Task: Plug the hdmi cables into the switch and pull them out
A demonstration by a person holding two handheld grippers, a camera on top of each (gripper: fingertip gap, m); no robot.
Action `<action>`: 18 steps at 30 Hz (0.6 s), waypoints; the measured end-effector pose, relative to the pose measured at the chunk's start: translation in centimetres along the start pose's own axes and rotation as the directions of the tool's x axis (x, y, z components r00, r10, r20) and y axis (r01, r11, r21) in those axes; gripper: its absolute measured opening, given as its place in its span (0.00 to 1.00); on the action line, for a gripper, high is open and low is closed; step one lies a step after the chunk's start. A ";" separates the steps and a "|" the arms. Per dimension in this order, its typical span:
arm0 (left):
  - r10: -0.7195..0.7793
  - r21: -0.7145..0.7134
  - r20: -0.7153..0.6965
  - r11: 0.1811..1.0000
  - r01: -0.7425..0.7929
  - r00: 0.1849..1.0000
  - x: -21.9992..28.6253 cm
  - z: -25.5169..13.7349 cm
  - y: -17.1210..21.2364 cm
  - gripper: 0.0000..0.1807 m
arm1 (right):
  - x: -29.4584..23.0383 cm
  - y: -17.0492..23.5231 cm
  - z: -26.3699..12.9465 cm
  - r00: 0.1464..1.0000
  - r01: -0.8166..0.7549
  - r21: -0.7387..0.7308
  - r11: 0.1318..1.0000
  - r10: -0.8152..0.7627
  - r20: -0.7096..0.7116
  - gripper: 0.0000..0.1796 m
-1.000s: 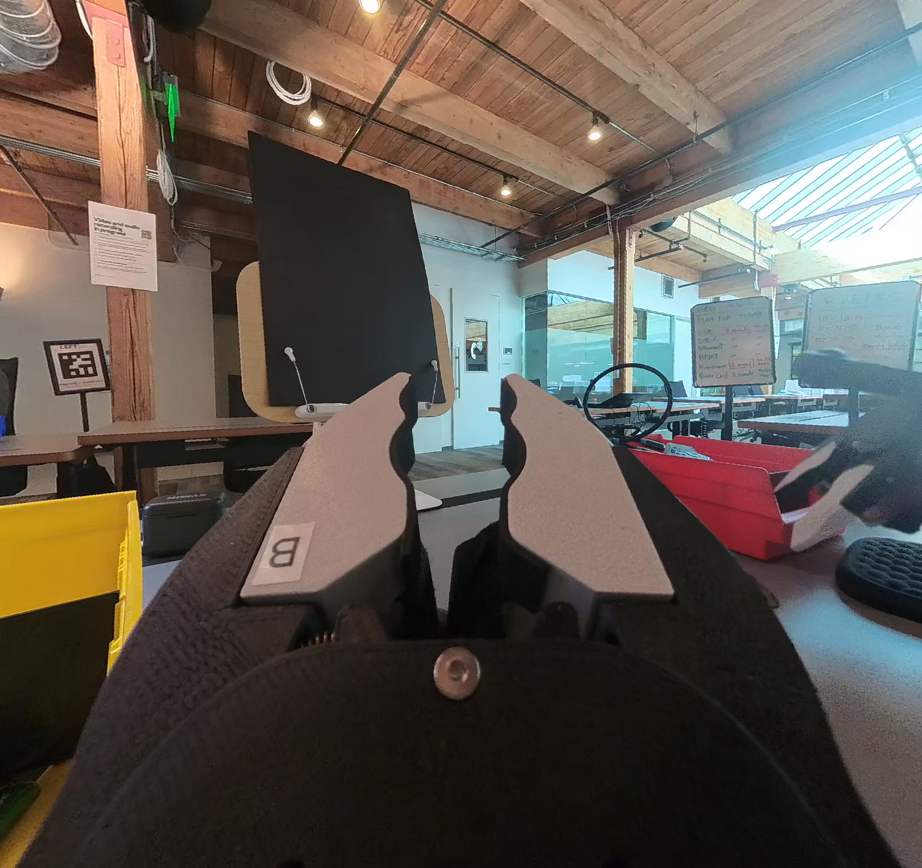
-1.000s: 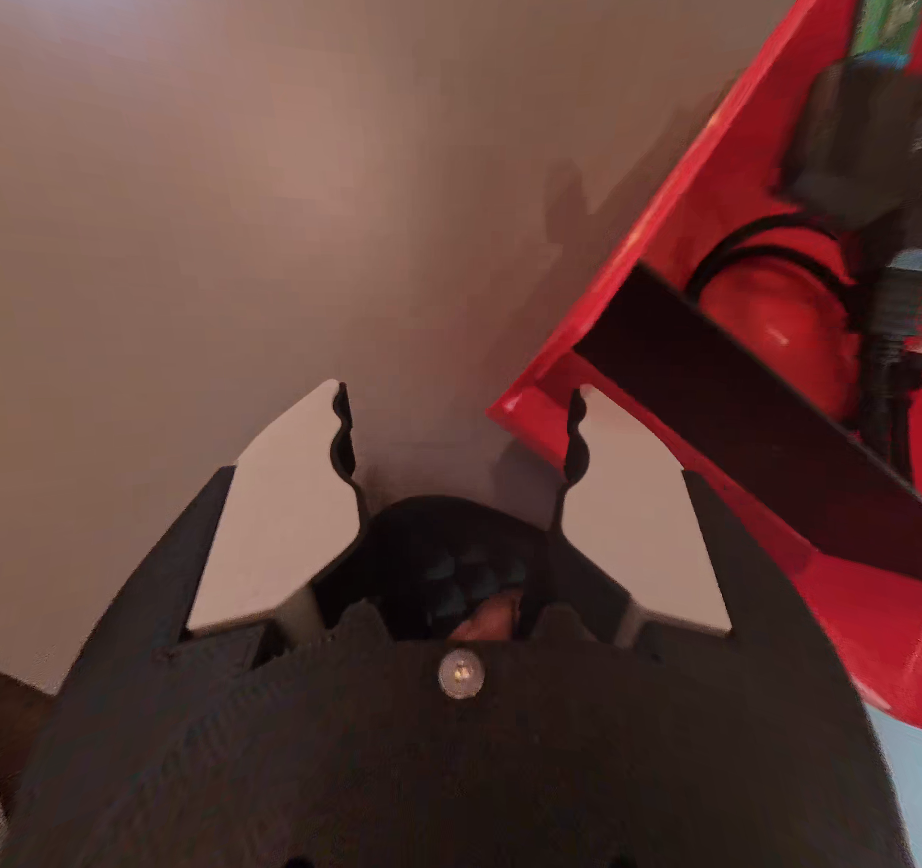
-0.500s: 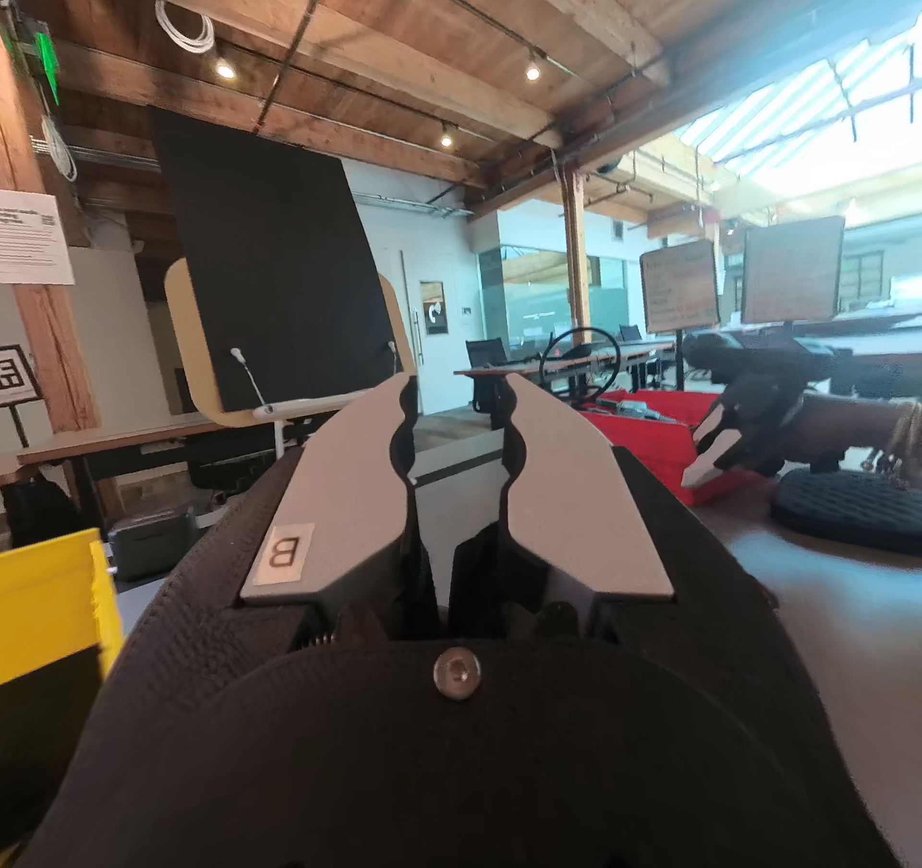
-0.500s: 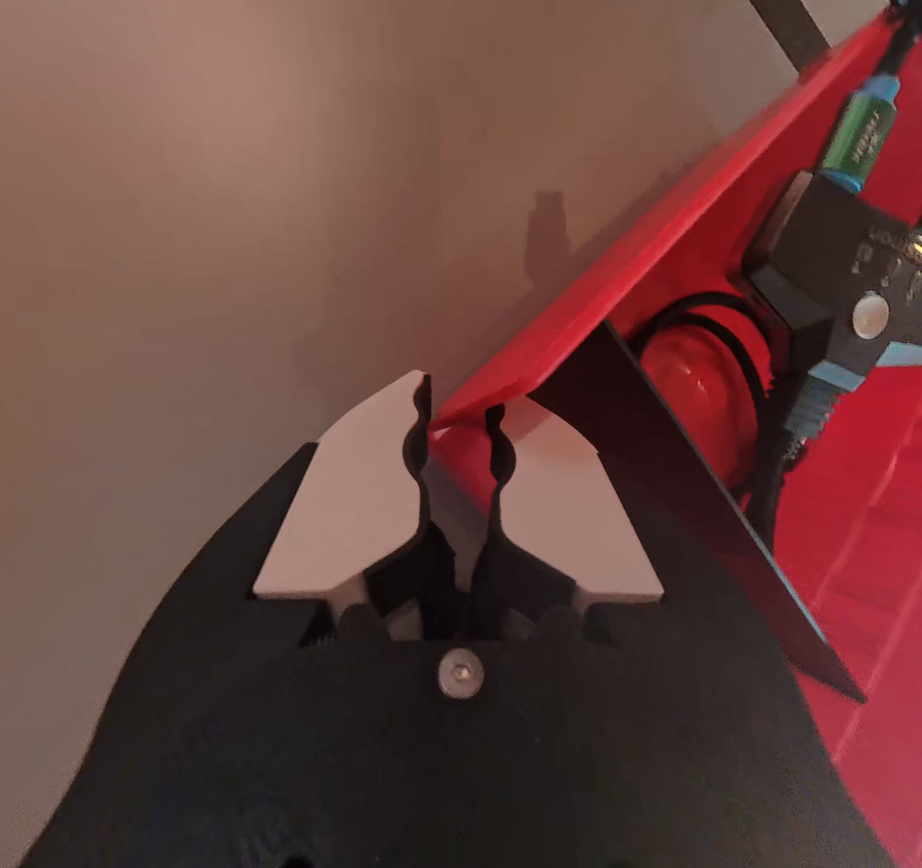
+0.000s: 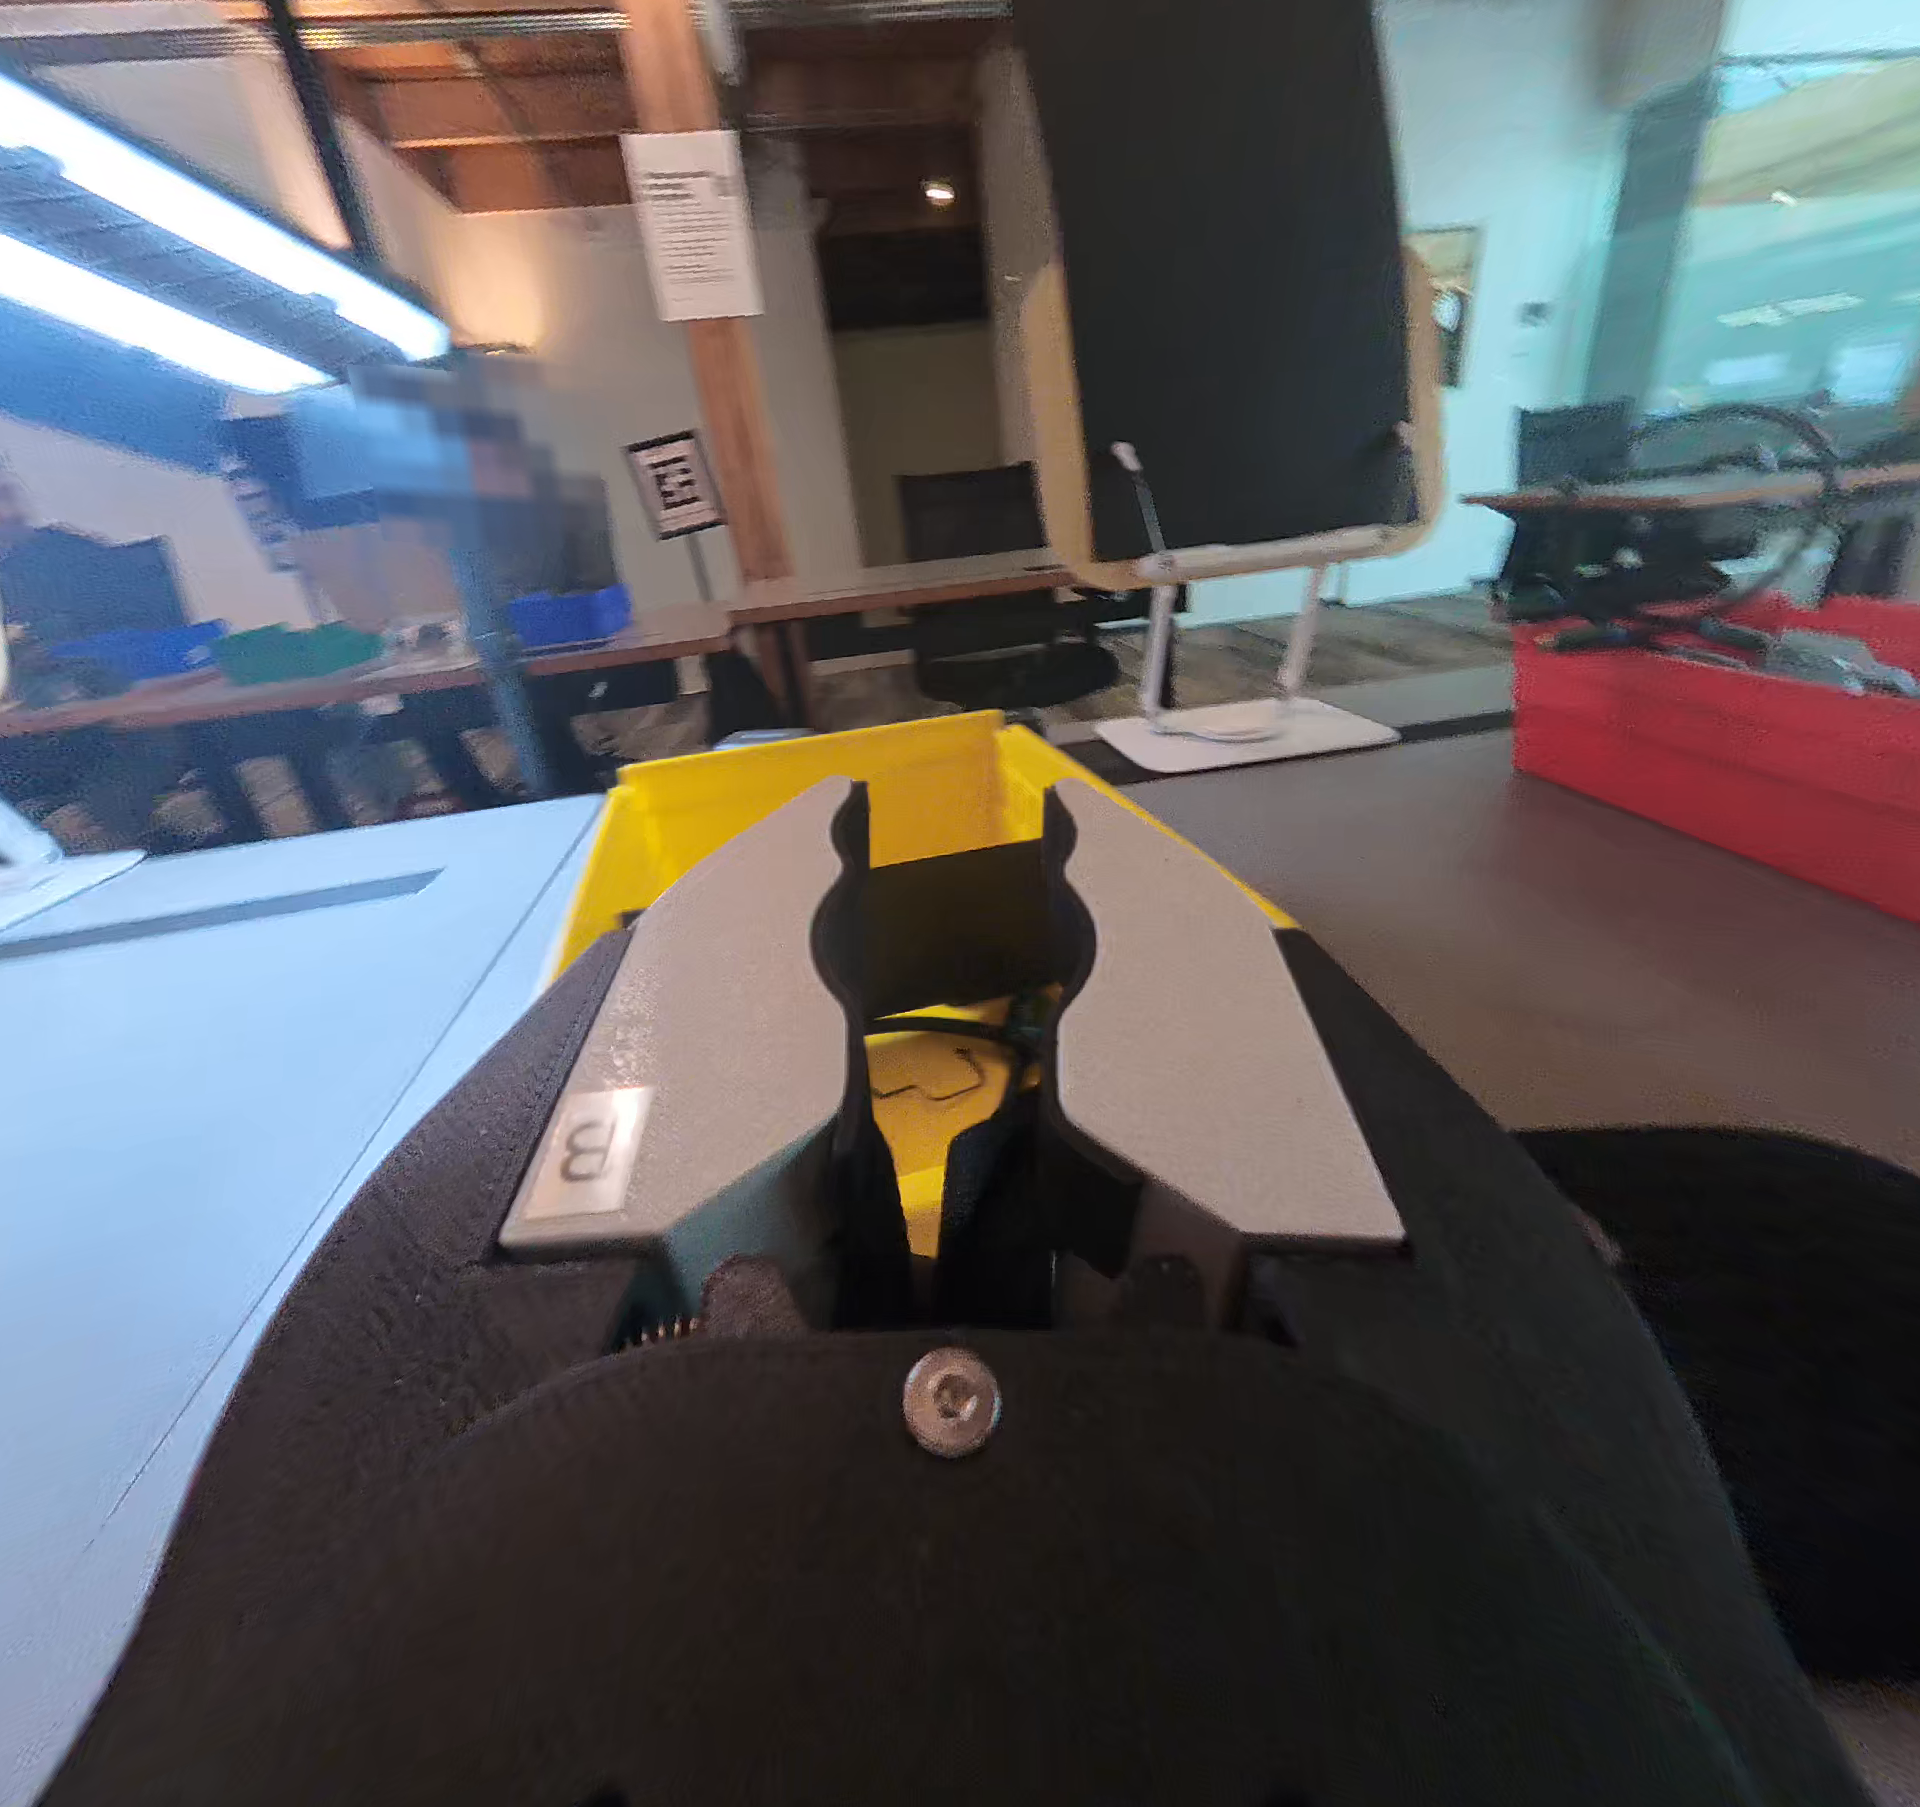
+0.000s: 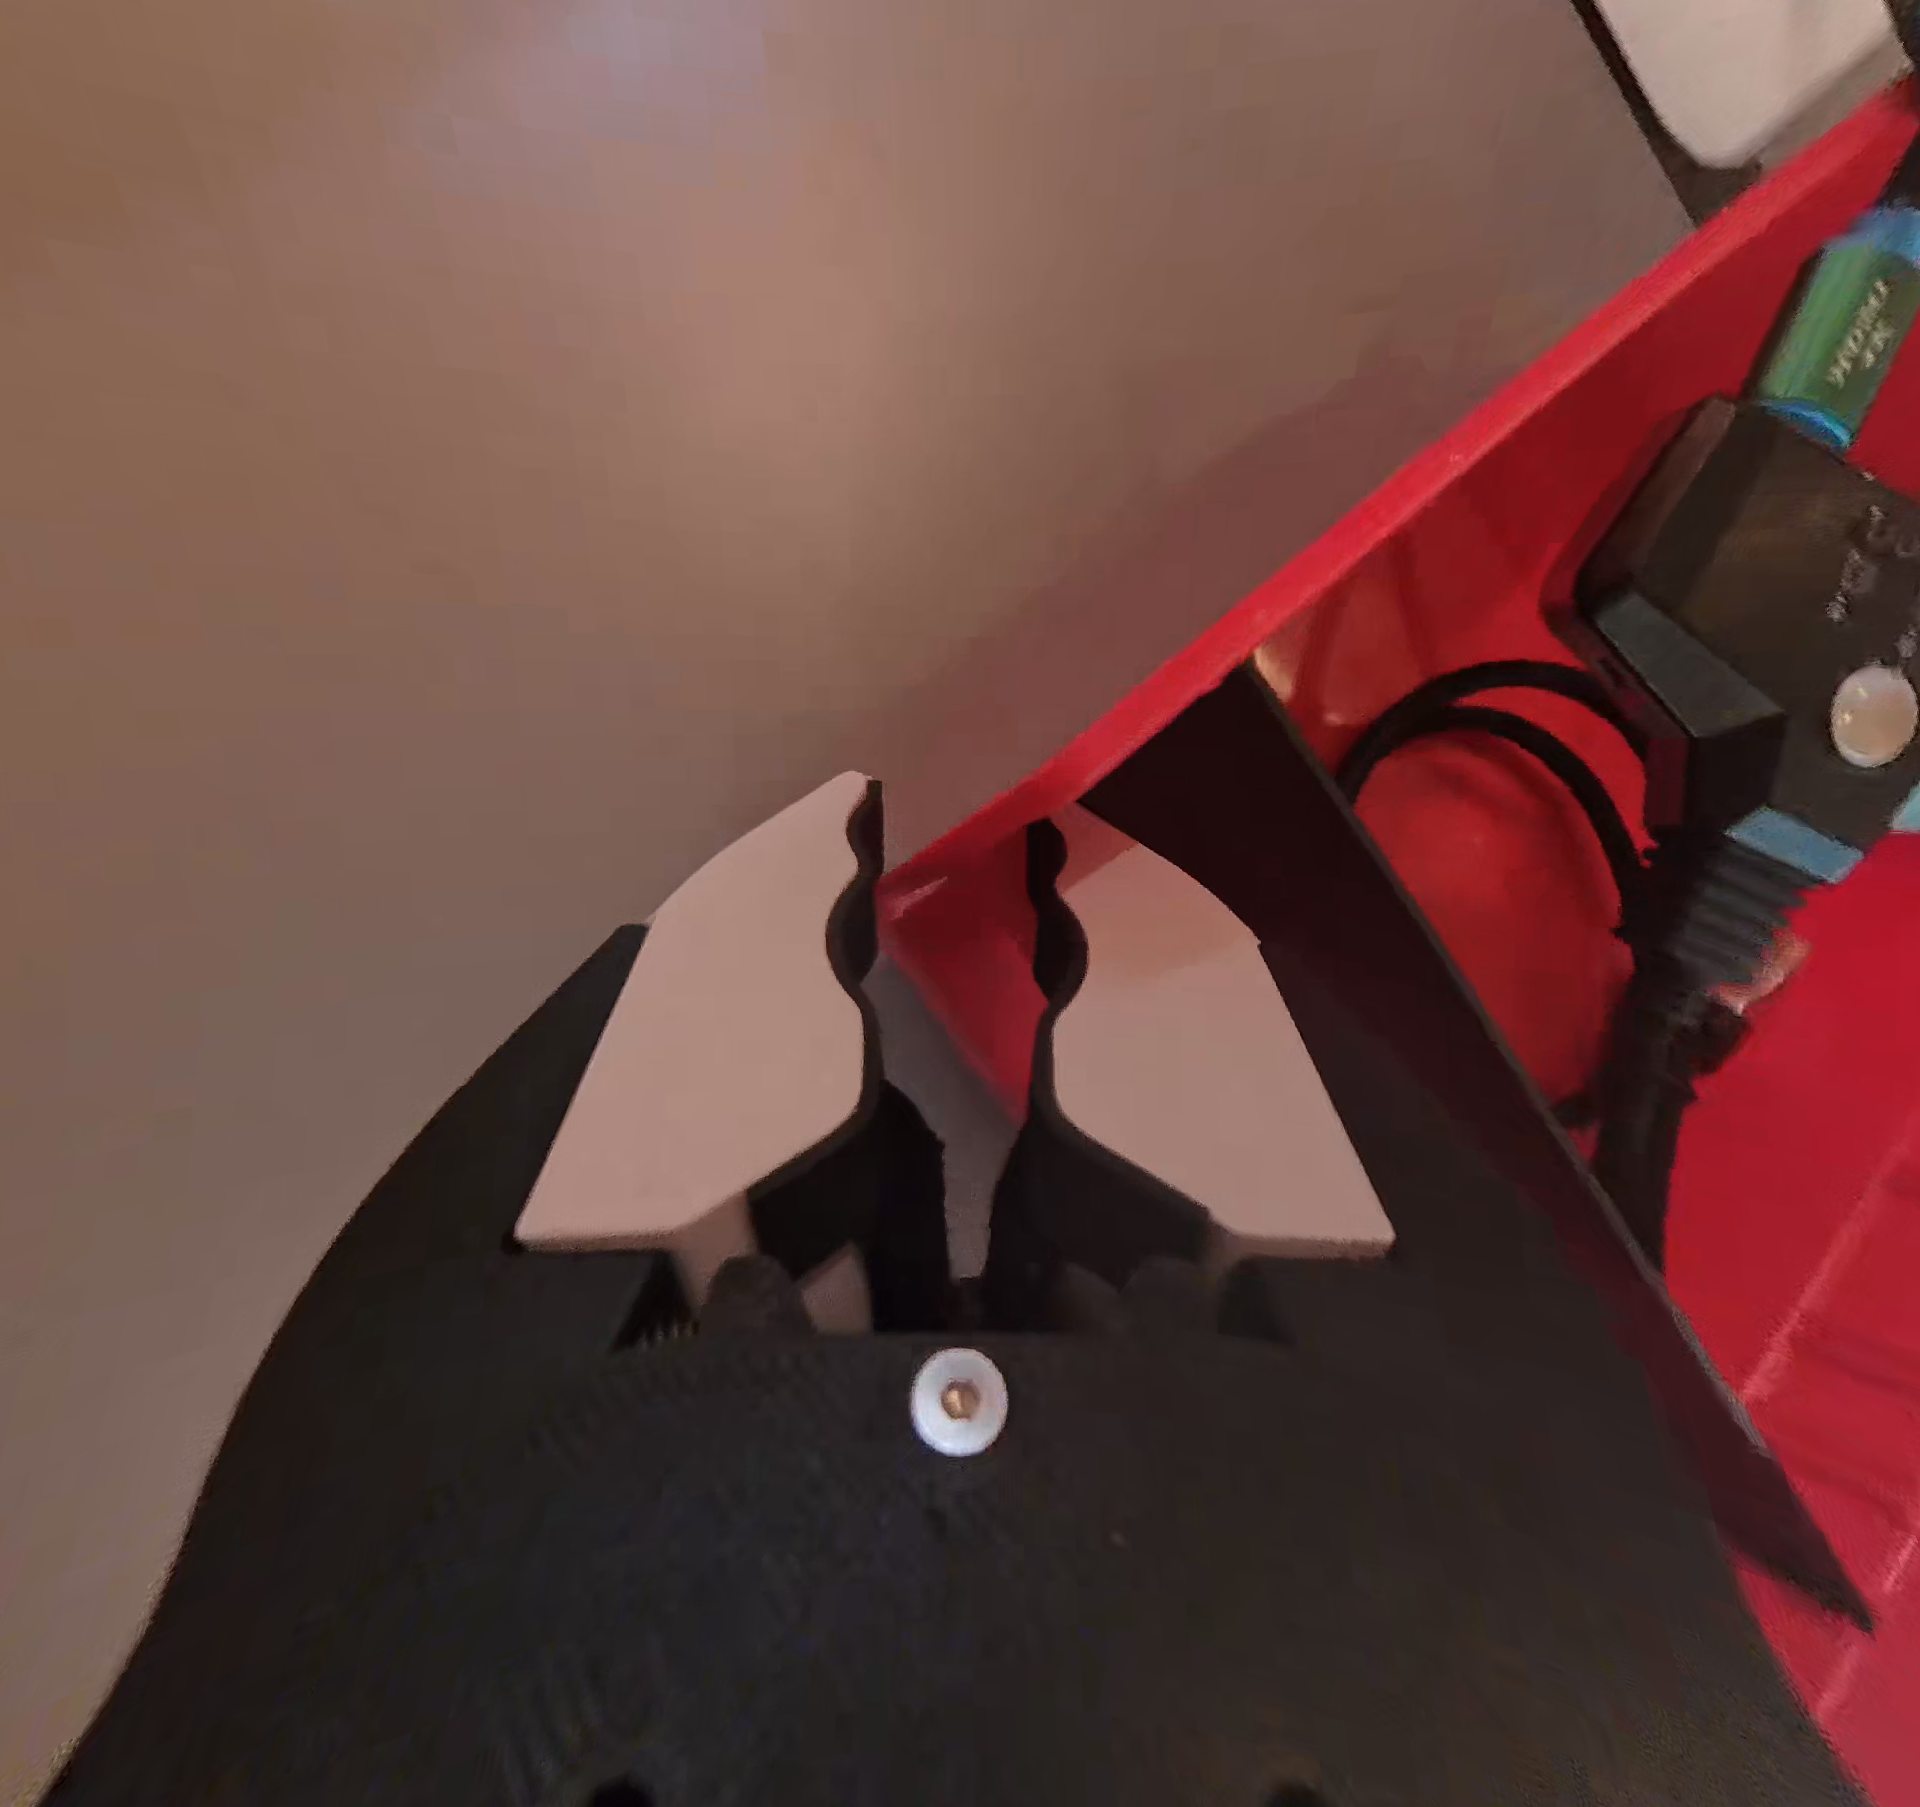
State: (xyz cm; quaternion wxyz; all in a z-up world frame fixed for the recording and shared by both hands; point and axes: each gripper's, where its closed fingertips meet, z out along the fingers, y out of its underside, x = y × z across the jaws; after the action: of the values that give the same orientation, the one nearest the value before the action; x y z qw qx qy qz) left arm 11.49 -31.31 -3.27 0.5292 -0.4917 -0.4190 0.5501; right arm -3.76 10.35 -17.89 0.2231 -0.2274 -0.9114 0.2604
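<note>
**Right gripper clamps the red bin's wall; left hangs over the yellow bin**

The grey table (image 6: 520, 407) carries a red bin (image 6: 1351, 562) and a yellow bin (image 5: 935, 770). The right gripper (image 6: 956, 853) pinches the red bin's near corner wall, jaws narrow. Inside that bin lies the black switch (image 6: 1766, 562) with two HDMI cables (image 6: 1714, 926) plugged in. The left gripper (image 5: 951, 822) hovers above the yellow bin, jaws narrowly parted, holding nothing.

The left gripper (image 5: 954, 822) fills the lower centre of its view, fingers narrowly parted, gripping nothing. The right gripper (image 6: 956, 817) sits lower centre, fingers pinched close.
</note>
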 end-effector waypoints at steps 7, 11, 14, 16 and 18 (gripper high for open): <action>-0.059 0.006 0.099 0.998 0.059 0.993 -2.9 -1.5 0.5 0.17 | -4.5 -6.9 3.4 0.984 0.167 -0.001 0.986 -0.166 0.057 0.18; -0.035 -0.067 0.052 0.997 0.039 0.998 -2.0 -0.5 2.0 0.17 | -4.8 -8.2 4.2 0.977 0.213 -0.021 0.977 -0.213 0.000 0.11; 0.025 -0.069 0.025 0.997 -0.023 0.999 -1.0 0.3 2.1 0.17 | -2.5 -6.8 4.1 0.973 0.184 -0.068 0.980 -0.192 -0.127 0.07; 0.031 -0.055 0.001 0.998 -0.031 1.000 -0.2 0.7 1.9 0.17 | -0.6 -5.4 3.6 0.981 0.107 -0.041 0.993 -0.112 -0.161 0.05; 0.021 -0.053 -0.018 0.998 -0.022 1.000 0.4 1.2 1.8 0.17 | 1.3 -3.6 2.9 0.981 0.015 -0.016 1.000 -0.018 -0.196 0.06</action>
State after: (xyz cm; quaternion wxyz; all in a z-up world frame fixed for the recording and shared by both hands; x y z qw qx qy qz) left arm 10.06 -30.99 -4.93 0.5137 -0.5149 -0.4237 0.5399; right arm -7.42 7.26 -17.64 0.3122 -0.2458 -0.8889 0.2282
